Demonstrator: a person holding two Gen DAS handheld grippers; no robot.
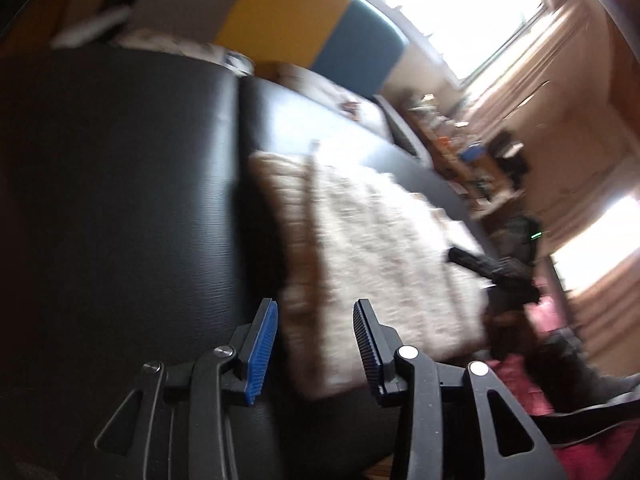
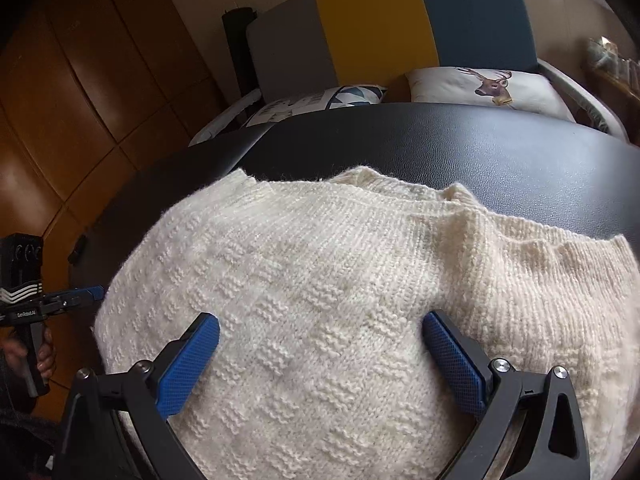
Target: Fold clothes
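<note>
A cream knitted sweater lies folded on a black leather surface. My right gripper is open just above its near part, one finger on each side, holding nothing. In the blurred left wrist view the sweater lies ahead. My left gripper is open and empty at the sweater's near left edge. It also shows in the right wrist view at the sweater's left side. The right gripper shows in the left wrist view at the sweater's far right side.
Behind the black surface stands a chair with grey, yellow and teal back panels and two cushions, one with a deer print. Wooden cabinet doors are at left. A cluttered shelf and bright windows are at right.
</note>
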